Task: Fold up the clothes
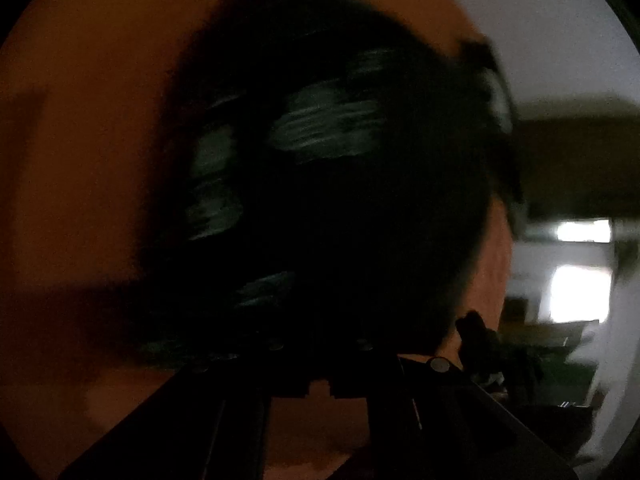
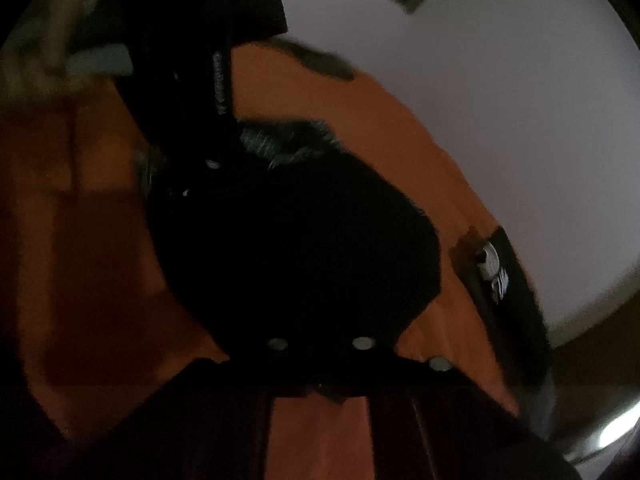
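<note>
A: What does the left wrist view give that the right one lacks?

B: Blurred pale printed patches on the dark black garment (image 1: 320, 184), which fills the middle of the frame over the orange cloth-covered surface (image 1: 80, 160). At the right edge there is a dim room with bright window panes (image 1: 580, 280). The left gripper (image 1: 320, 344) is lost in the dark fabric; its jaws read as closed, and whether they pinch the cloth I cannot tell.

A: And the right wrist view?

B: It shows the same black garment (image 2: 296, 264) bunched just in front of the right gripper (image 2: 320, 342), whose jaws are shut with the fabric right at their tips; a grip cannot be confirmed. Only here do you see the left gripper (image 2: 192, 80) itself, a black tool reaching down into the top of the garment. A black item with a white printed label (image 2: 496, 272) lies apart on the orange surface (image 2: 400, 140), near its edge by the pale wall (image 2: 500, 100).

A: Any containers?

B: I can make out none.
</note>
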`<state>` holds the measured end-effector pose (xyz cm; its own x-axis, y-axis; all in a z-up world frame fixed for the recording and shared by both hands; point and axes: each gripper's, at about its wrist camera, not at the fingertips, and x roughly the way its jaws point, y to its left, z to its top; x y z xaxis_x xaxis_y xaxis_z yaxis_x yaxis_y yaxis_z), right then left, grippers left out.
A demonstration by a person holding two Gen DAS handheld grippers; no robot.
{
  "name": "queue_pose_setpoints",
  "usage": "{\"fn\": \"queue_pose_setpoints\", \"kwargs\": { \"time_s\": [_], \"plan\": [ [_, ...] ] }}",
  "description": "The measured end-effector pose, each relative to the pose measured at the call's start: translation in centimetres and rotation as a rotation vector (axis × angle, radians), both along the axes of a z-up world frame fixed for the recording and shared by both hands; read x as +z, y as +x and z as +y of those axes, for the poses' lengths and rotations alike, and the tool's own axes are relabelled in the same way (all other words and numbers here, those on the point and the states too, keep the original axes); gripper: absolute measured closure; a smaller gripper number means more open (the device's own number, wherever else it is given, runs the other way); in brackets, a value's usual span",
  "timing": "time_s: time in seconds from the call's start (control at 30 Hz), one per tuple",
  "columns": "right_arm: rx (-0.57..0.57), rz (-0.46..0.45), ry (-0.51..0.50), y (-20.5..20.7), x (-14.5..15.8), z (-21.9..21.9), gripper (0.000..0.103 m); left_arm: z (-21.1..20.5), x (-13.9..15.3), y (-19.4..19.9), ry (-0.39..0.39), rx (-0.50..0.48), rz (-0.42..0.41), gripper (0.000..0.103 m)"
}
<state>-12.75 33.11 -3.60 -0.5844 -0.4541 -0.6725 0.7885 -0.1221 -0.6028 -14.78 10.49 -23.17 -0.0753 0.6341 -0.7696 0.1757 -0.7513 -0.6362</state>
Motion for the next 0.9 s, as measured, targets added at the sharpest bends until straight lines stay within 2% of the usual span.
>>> {"fn": "queue_pose_setpoints", "kwargs": {
  "time_s": [0.03,0.1,0.17,0.27,0.37,0.5,0.6,0.63,0.73,0.8,0.9],
  "plan": [
    [-0.023,0.003,0.059,-0.9,-1.7,-1.1,0.101,-0.7,-0.5,0.4,0.011,0.018,-0.015,0.097],
    [-0.071,-0.024,0.110,-1.3,-3.2,-0.6,0.101,-1.5,-0.3,0.7,0.021,0.034,-0.016,0.097],
    [-0.093,-0.059,0.066,-1.3,-1.8,0.0,0.101,-2.3,0.6,0.8,0.052,0.052,-0.008,0.097],
    [0.000,-0.041,0.007,1.5,0.2,0.5,0.100,-3.4,2.2,0.9,0.146,0.077,0.011,0.097],
    [0.093,-0.007,-0.025,4.2,1.6,0.7,0.100,-3.8,3.0,2.2,0.226,0.042,0.003,0.097],
    [0.188,0.094,0.006,6.5,0.9,-0.3,0.100,-1.0,1.4,3.8,0.168,-0.034,-0.010,0.097],
    [0.259,0.048,0.046,7.8,0.4,-1.1,0.098,-0.7,0.5,4.5,0.171,-0.003,-0.032,0.097],
    [0.271,0.042,0.067,8.2,-0.1,-1.2,0.094,-0.7,0.6,4.3,0.166,-0.001,-0.026,0.097],
    [0.304,0.030,0.133,9.4,-1.8,-1.3,0.094,-1.0,1.4,3.5,0.141,0.006,0.011,0.097],
    [0.299,0.032,0.172,9.6,-3.2,-1.5,0.094,-1.4,1.9,3.1,0.138,0.010,0.034,0.097],
    [0.285,0.032,0.183,9.0,-3.5,-1.7,0.094,-1.3,2.2,2.6,0.128,0.012,0.059,0.097]
  ]
}}
